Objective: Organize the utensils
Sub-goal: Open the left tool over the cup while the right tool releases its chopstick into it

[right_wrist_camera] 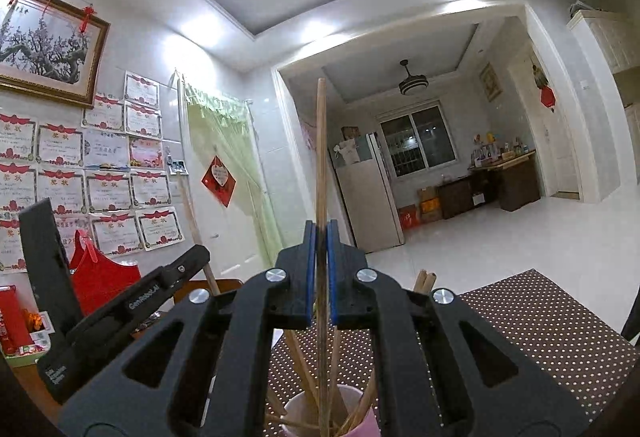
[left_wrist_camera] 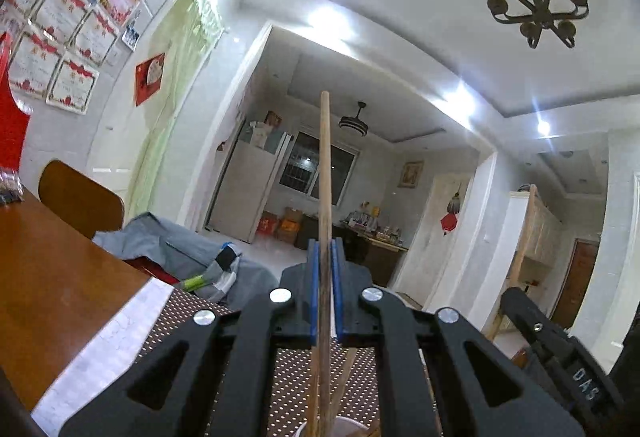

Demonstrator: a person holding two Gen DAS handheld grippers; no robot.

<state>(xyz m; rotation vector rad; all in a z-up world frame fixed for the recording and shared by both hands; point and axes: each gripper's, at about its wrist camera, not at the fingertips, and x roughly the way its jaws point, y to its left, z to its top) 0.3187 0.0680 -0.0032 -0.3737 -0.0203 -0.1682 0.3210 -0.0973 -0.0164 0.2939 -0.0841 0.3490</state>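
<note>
In the left wrist view my left gripper (left_wrist_camera: 325, 249) is shut on an upright wooden chopstick (left_wrist_camera: 325, 173), whose lower end reaches down toward a white cup (left_wrist_camera: 344, 427) at the bottom edge. In the right wrist view my right gripper (right_wrist_camera: 319, 233) is shut on another upright chopstick (right_wrist_camera: 321, 141) above a pink cup (right_wrist_camera: 364, 421) holding several chopsticks (right_wrist_camera: 425, 281). The left gripper (right_wrist_camera: 120, 309) shows beside it at the left, with its chopstick (right_wrist_camera: 192, 213). The right gripper's body (left_wrist_camera: 560, 353) shows at the lower right of the left wrist view.
A brown dotted mat (right_wrist_camera: 540, 325) covers the wooden table (left_wrist_camera: 48, 277). A wooden chair back (left_wrist_camera: 80, 197) and grey cloth (left_wrist_camera: 168, 245) lie beyond the table's left end. Red bags (right_wrist_camera: 104, 277) and a dark upright slab (right_wrist_camera: 44, 261) stand at the left.
</note>
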